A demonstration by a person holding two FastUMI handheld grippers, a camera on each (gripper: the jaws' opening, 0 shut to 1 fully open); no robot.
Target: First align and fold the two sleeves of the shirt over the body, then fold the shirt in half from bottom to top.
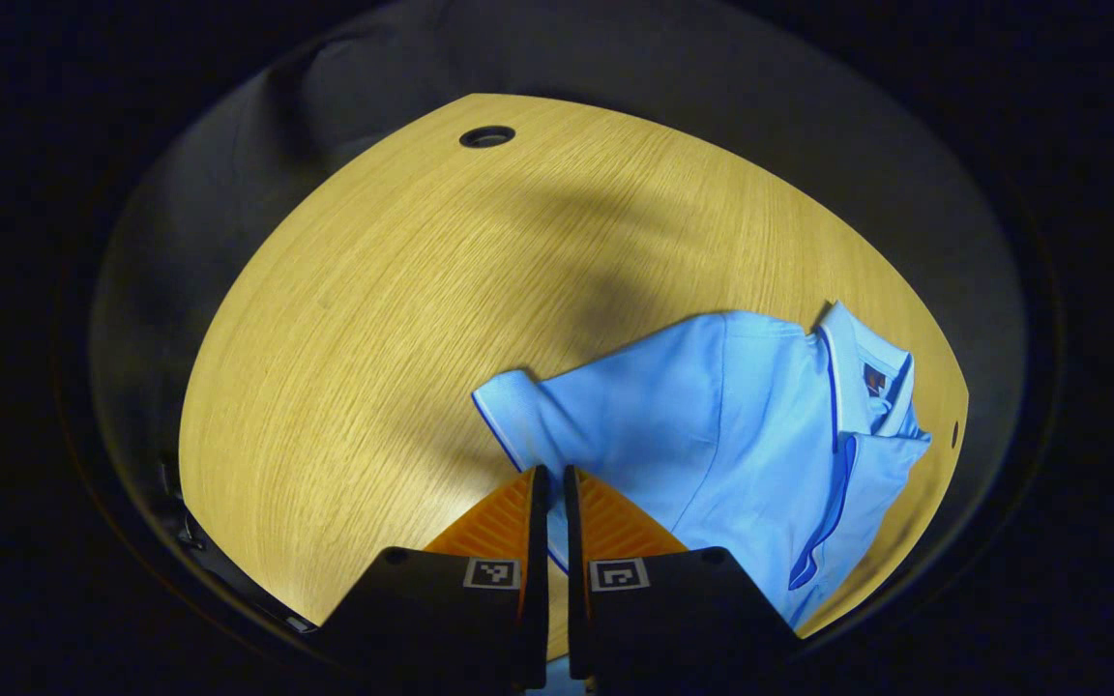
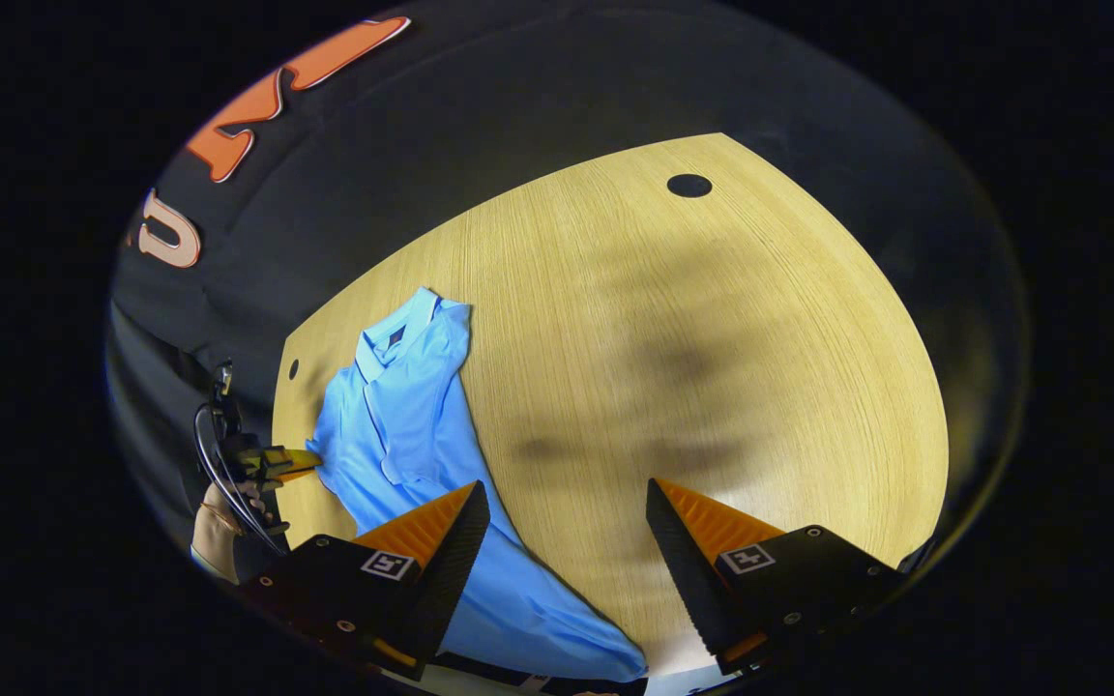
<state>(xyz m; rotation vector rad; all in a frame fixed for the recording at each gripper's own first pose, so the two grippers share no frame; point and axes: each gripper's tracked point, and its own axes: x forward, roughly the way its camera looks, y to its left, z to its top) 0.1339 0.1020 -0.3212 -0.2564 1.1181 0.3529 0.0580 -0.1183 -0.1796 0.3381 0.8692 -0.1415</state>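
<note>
Your left tool (image 1: pixel 549 483) is pinching the shirt (image 1: pixel 712 425) sleeve, fingers nearly closed. Your right tool (image 2: pixel 567 503) is hovering wide open, holding nothing, over the table (image 2: pixel 712 338).

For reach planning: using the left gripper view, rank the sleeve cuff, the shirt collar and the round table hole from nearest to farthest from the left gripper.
1. Sleeve cuff: just above the left gripper.
2. Shirt collar: off to the right.
3. Round table hole: far edge, top.

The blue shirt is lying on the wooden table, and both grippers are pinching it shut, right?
Not quite. In the right gripper view the right gripper is open, its fingers spread wide. The blue shirt does lie on the wooden table, and the left gripper is pinching it shut.
</note>
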